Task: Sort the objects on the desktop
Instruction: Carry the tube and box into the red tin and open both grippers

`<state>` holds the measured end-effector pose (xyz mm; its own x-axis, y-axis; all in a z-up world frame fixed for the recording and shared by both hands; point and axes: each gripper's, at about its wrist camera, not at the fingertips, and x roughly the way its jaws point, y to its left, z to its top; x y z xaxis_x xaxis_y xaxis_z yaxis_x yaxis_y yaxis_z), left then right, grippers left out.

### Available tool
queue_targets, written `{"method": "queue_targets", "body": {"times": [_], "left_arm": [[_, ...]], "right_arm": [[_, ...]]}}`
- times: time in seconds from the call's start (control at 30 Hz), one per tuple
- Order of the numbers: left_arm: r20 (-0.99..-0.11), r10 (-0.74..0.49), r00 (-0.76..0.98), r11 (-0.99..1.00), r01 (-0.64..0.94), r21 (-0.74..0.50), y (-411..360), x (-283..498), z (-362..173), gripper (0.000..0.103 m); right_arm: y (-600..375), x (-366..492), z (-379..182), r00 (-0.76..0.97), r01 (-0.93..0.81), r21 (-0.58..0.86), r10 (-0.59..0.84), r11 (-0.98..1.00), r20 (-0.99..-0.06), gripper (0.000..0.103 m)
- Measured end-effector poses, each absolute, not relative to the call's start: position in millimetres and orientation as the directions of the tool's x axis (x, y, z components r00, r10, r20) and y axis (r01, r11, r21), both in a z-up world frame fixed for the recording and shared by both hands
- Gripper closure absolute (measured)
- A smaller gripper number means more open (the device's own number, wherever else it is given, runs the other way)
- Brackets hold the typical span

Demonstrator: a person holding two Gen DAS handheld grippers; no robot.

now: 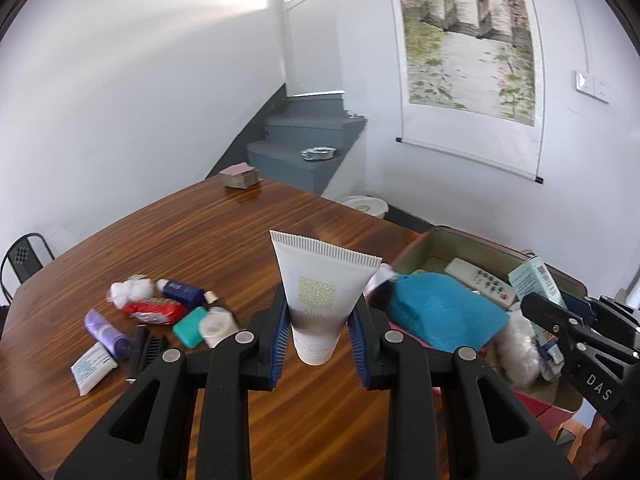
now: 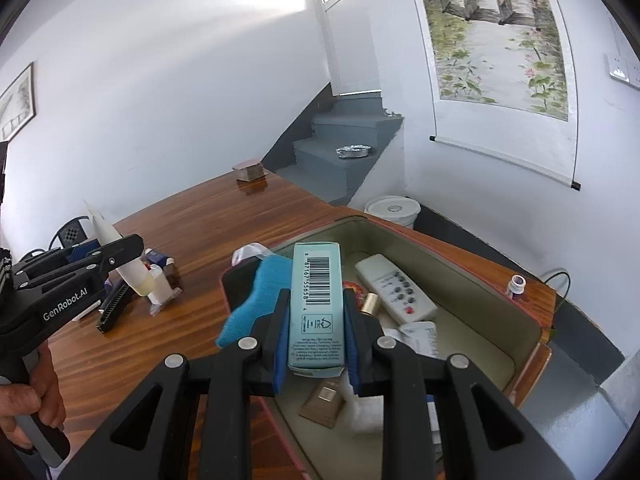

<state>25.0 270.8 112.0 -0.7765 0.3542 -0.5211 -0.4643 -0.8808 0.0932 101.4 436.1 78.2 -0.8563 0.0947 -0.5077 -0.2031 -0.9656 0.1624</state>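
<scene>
At frame centre, the left gripper clamps a white tube above the table. The right gripper pinches a teal carton over the open case.

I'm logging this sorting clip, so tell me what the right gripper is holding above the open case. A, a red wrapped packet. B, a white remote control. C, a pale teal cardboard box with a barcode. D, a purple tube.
C: the right gripper is shut on the pale teal cardboard box with a barcode, its blue pads pressing both long sides, while the white remote control lies inside the open case.
</scene>
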Motion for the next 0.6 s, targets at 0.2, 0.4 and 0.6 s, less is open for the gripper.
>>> {"method": "queue_targets", "body": {"times": [0.2, 0.4, 0.6], "left_arm": [[-0.529, 0.372, -0.763, -0.865, -0.492, 0.101, 290.5, 28.2, 109.5, 0.073], [-0.537, 0.385, -0.751, -0.853, -0.512, 0.104, 306.3, 29.3, 107.4, 0.073], [-0.548, 0.403, -0.733, -0.834, -0.541, 0.110, 327.7, 31.8, 102.9, 0.073]], "right_arm": [[449.4, 106.2, 74.1, -0.854, -0.226, 0.186, 0.102, -0.956, -0.510, 0.077], [457.5, 111.1, 73.8, -0.856, -0.240, 0.187, 0.117, -0.953, -0.504, 0.077], [467.5, 115.0, 72.2, -0.855, -0.256, 0.201, 0.125, -0.946, -0.503, 0.077]]}}
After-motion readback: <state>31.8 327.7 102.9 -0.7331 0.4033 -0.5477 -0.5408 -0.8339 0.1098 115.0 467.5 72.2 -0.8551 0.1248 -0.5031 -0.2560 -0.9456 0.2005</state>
